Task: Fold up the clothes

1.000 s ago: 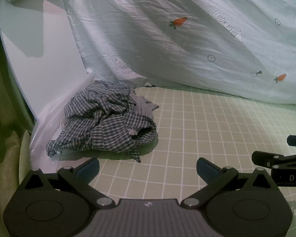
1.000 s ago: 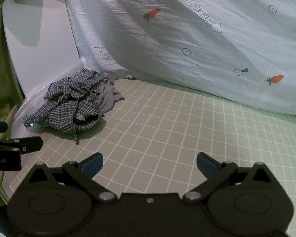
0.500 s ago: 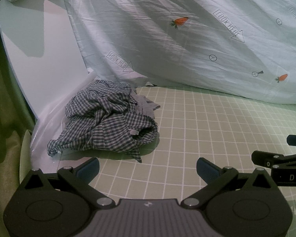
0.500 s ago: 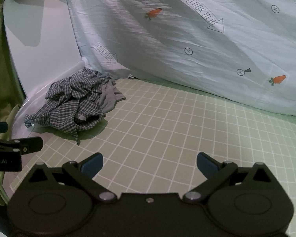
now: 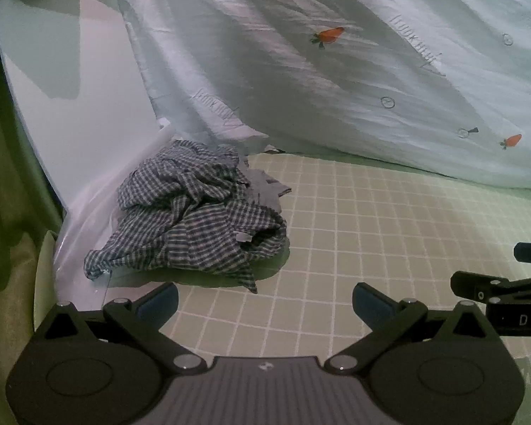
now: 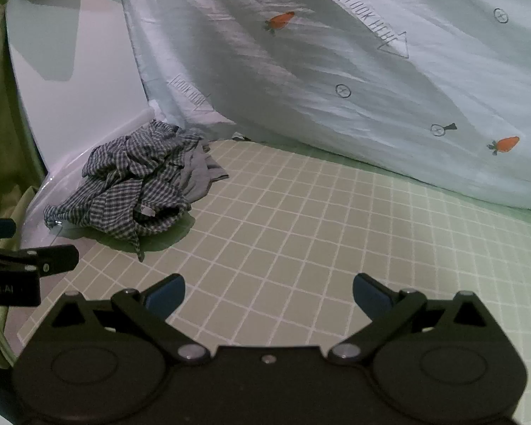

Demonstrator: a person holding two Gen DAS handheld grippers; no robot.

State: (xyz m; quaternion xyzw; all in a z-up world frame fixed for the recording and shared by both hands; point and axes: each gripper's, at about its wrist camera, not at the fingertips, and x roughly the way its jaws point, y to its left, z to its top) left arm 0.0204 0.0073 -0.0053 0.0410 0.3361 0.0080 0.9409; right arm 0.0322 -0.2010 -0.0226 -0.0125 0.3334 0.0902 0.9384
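A crumpled checked shirt [image 5: 194, 216] is seen lying in a heap at the far left corner of a green mat [image 5: 371, 248] printed with a white grid. The mat appears to be spread on a flat surface; what carries it cannot be told. A grey garment [image 5: 265, 187] is partly tucked under the far side of the shirt, touching it. The shirt's left edge is draped onto a white panel [image 5: 70, 88] that rises at the mat's left edge. Along the mat's far edge a pale sheet [image 5: 336, 71] printed with carrots and arrows is hung or draped, and its lower hem is met by the mat.

The left hand-held gripper [image 5: 265, 301] is held above the near part of the mat, its two blue-tipped fingers [image 5: 159, 299] spread wide apart with nothing between them. The shirt lies just beyond its left finger, not touched.

The right hand-held gripper [image 6: 267, 292] is likewise held over the mat's near edge, fingers [image 6: 370, 292] spread wide and empty. In its view the shirt [image 6: 131, 184] is seen well to the left and further off, and part of the left hand-held gripper's body is seen at the left edge of the picture.
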